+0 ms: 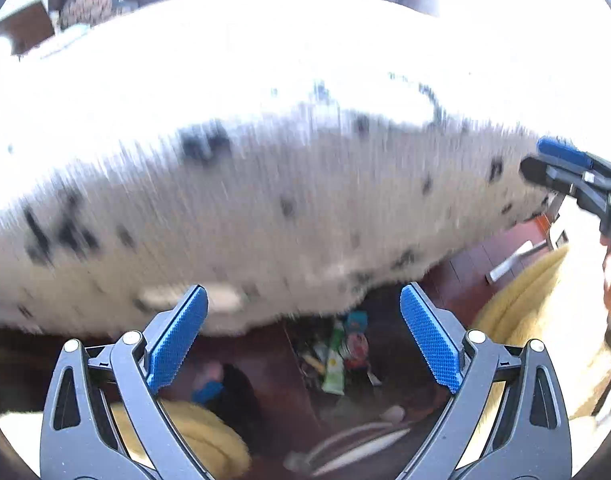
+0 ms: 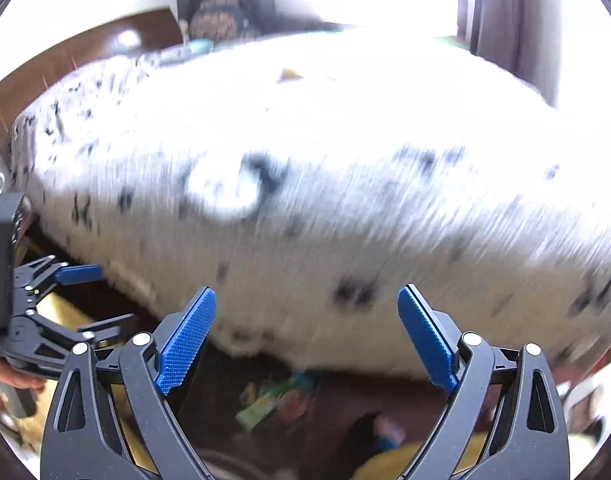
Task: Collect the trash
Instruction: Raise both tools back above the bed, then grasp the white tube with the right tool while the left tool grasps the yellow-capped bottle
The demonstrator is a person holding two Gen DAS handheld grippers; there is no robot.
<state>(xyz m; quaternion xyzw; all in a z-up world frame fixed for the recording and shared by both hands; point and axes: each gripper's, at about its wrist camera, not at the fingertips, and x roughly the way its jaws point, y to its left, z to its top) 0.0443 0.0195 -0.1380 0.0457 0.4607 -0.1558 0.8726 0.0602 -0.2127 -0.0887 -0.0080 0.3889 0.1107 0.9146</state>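
Beside a spotted bed (image 1: 265, 200), both hand-held grippers, left (image 1: 303, 336) and right (image 2: 307, 336), gape wide, holding nothing.

We see bright light from 12 o'clock washing out the bed (image 1: 265, 80) top. Both pictures are smeared with blur, and their edges bend.

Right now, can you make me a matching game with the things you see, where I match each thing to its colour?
Things:
1. bedspread
2. wrappers
3. floor
4. cushion

Colours:
A. yellow
B. white with black spots
C. dark reddish brown
D. green, red and blue mixed

Pairs: 1-B, 2-D, 3-C, 4-A
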